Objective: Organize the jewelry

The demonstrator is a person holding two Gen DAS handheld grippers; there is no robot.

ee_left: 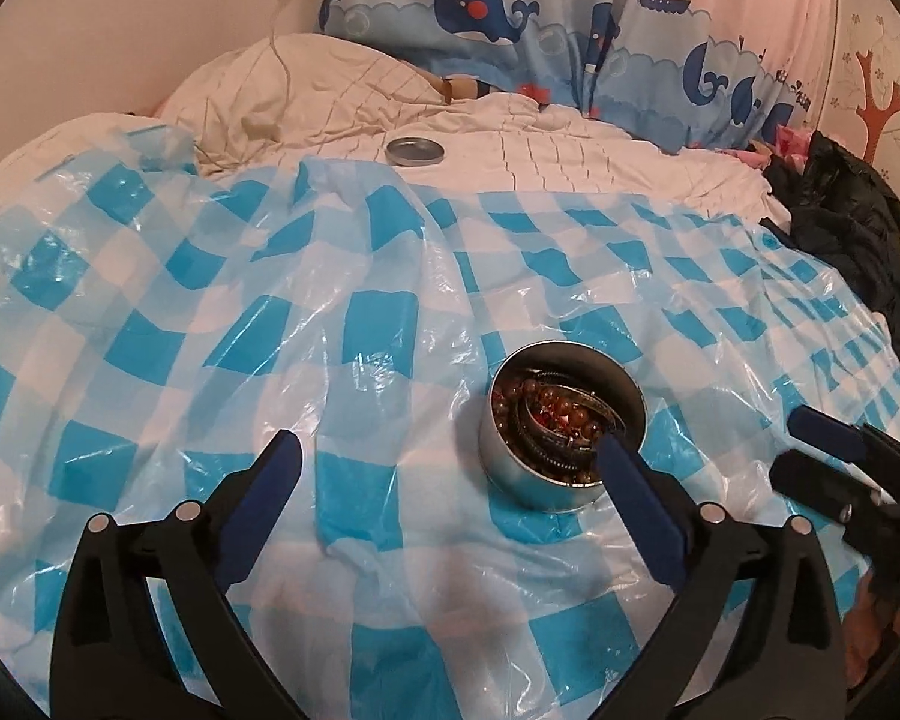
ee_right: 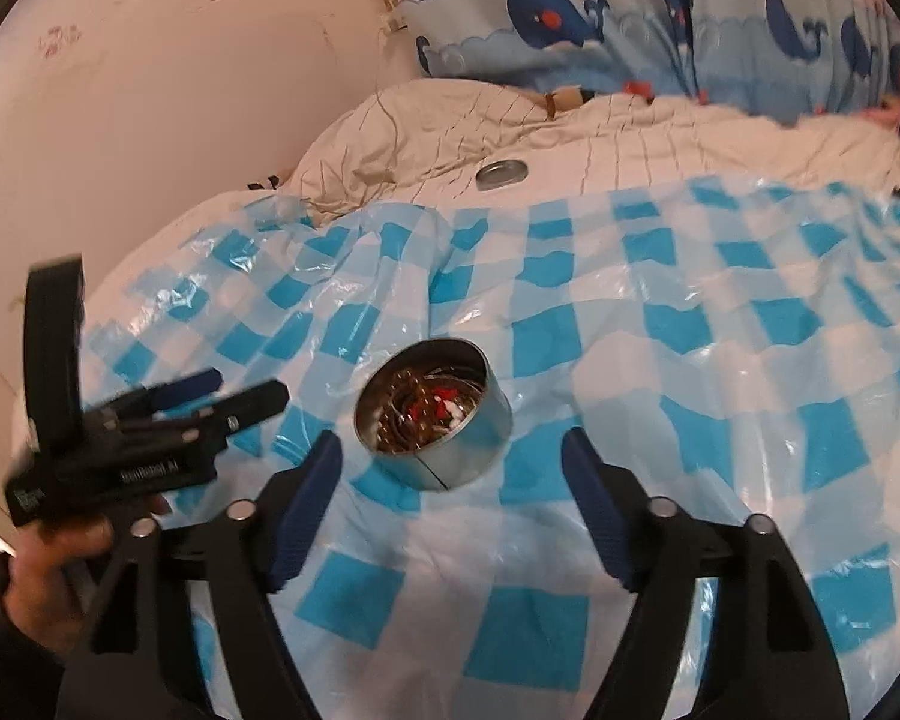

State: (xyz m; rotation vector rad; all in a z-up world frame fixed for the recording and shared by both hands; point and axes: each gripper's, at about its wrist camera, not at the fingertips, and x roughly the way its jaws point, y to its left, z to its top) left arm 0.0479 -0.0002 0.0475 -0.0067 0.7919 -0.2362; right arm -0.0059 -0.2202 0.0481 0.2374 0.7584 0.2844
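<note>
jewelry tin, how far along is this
Done: beads and bangles sit inside the open tin. In hand: nothing, left tongs and right tongs are both open and empty. Left: the lid lies apart on the white bedding, not yet fitted.

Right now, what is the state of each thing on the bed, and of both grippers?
Round metal tin: upright, open, holding beads and bangles.
Round metal lid: off, lying apart on the white quilt.
Blue-checked plastic sheet: spread, wrinkled.
Left gripper: open, empty.
Right gripper: open, empty.
</note>
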